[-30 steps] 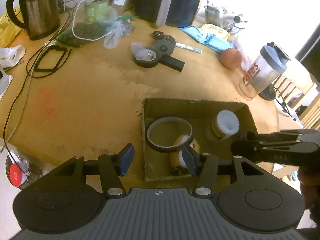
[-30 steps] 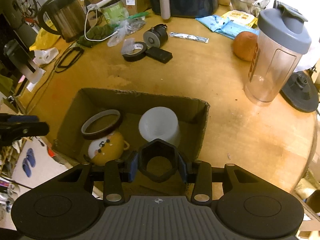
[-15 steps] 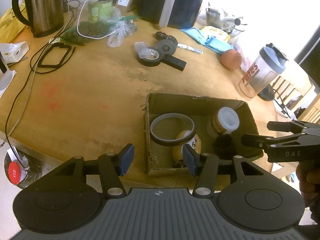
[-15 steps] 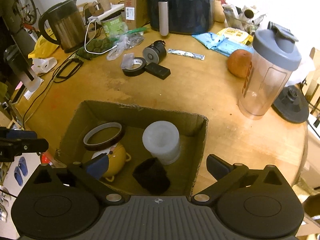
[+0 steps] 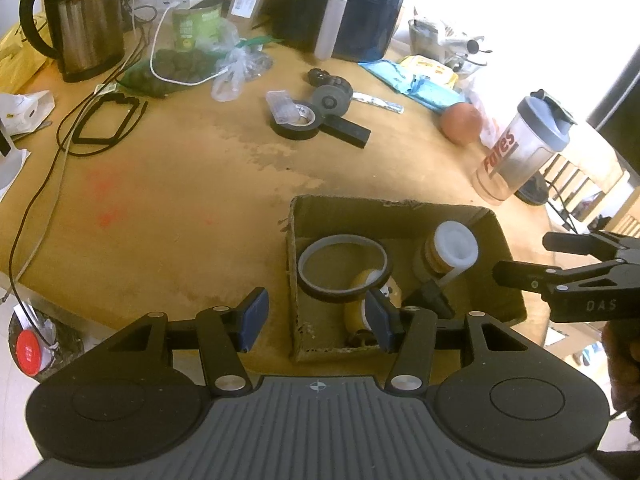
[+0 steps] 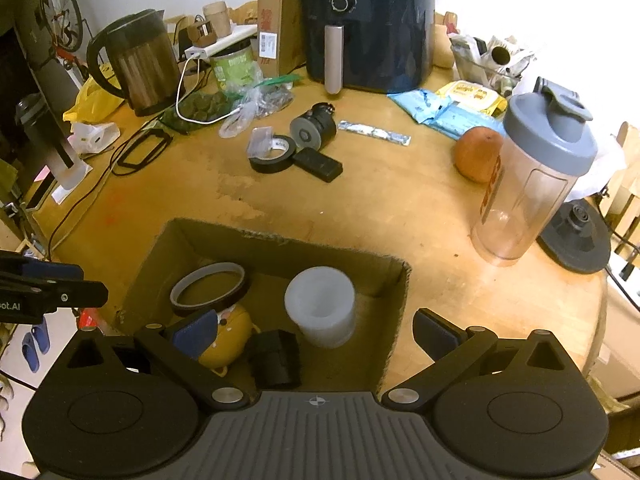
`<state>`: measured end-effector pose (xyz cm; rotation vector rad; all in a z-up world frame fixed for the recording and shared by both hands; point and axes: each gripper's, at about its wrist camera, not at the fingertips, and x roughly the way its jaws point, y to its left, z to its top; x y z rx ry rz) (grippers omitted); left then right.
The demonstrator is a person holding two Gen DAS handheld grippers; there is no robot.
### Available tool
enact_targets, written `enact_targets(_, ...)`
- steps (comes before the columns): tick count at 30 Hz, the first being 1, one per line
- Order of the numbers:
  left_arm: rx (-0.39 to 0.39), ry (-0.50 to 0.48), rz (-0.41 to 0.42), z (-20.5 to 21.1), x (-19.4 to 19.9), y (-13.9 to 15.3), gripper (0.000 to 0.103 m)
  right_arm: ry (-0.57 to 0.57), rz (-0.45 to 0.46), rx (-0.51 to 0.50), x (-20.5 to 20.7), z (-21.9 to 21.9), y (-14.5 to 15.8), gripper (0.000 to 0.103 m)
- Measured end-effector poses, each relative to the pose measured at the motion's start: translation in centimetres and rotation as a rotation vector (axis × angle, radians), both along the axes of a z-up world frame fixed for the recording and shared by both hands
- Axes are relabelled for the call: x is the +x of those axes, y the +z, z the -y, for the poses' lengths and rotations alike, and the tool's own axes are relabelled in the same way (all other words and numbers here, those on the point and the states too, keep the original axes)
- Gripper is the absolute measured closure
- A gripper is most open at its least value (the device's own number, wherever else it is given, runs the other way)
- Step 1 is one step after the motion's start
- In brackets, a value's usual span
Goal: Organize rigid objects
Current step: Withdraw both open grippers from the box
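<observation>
Both wrist views look steeply down, sharing the cardboard box [image 5: 400,210] [image 6: 280,244].

We saw an open cardboard box [image 6: 400,300] at the table's near edge. Inside, a brown tape ring [image 6: 208,288] leaned at the far left on a yellow round pot [image 6: 228,340]. A black hexagonal piece [image 6: 276,360] lay near the middle, just right of the pot. A white ribbed cup [image 6: 320,304] stood upright just behind it.
</observation>
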<state>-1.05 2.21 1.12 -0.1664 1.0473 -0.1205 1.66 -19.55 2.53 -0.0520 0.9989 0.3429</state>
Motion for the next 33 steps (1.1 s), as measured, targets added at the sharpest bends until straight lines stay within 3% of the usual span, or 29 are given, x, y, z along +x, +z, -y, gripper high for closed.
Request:
enact_targets(9,0.015,0.003,0.007,0.1,1.0,0.2,0.051,0.02,0.078,-0.074,1.3,0.4,0.0,0.0)
enact_targets(30,0.016,0.091,0.011,0.0,3.7,0.0,0.05,0.199,0.019,-0.106,9.6,-0.3,-0.3,0.0)
enact_targets(32,0.017,0.097,0.008,0.0,3.9,-0.1,0.047,0.212,0.007,-0.101,10.3,-0.6,-0.4,0.0)
enact_targets(33,0.018,0.1,0.008,0.1,4.0,-0.1,0.039,0.217,0.002,-0.096,10.7,-0.7,-0.5,0.0)
